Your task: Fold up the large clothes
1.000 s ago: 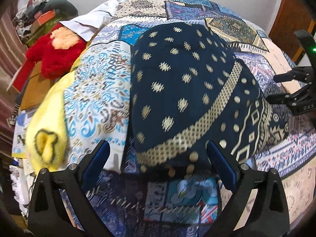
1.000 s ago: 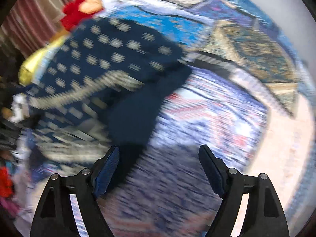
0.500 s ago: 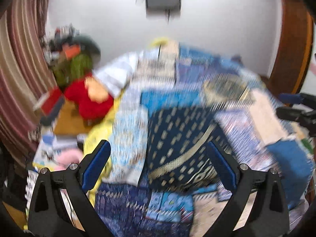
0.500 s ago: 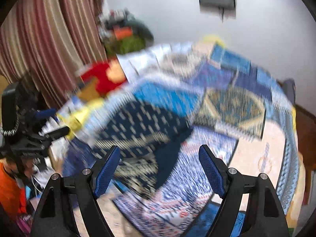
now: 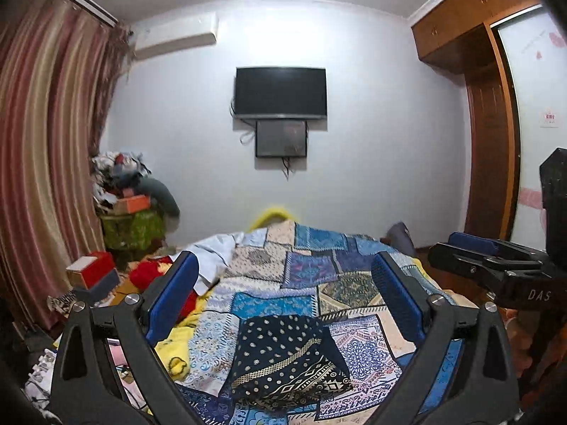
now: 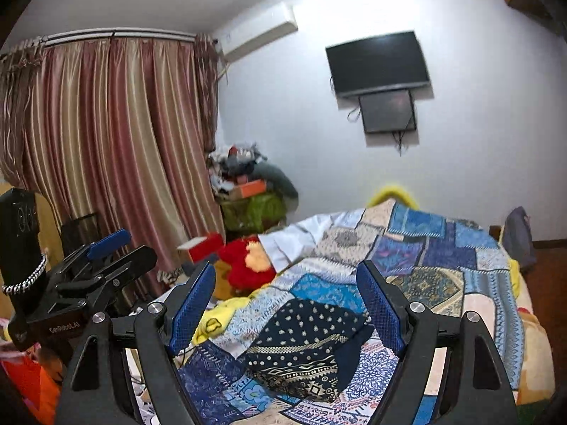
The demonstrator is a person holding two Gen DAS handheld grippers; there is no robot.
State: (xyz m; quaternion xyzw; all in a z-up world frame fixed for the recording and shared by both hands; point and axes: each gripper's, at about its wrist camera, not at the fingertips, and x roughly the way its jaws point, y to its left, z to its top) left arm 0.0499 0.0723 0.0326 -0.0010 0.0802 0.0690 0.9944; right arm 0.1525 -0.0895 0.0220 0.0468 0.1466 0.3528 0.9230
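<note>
A folded dark navy garment [image 5: 287, 357] with gold dots and a patterned gold border lies on the near end of the patchwork bedspread [image 5: 312, 276]. It also shows in the right wrist view [image 6: 304, 347]. My left gripper [image 5: 283, 301] is open and empty, held well back from and above the bed. My right gripper [image 6: 283, 304] is open and empty too, raised at the same distance. Each gripper shows at the side of the other's view, the right gripper [image 5: 496, 265] on the right and the left gripper [image 6: 88, 269] on the left.
A yellow blanket [image 5: 177, 347] and a red plush toy [image 6: 244, 258] lie left of the bedspread. A pile of clutter [image 5: 131, 205] stands by the striped curtain [image 6: 106, 163]. A TV [image 5: 280, 92] hangs on the far wall. A wooden wardrobe [image 5: 489, 141] is at right.
Both grippers pulled back and tilted up from just above the navy garment, so the whole room now shows. The garment stays folded on the bed.
</note>
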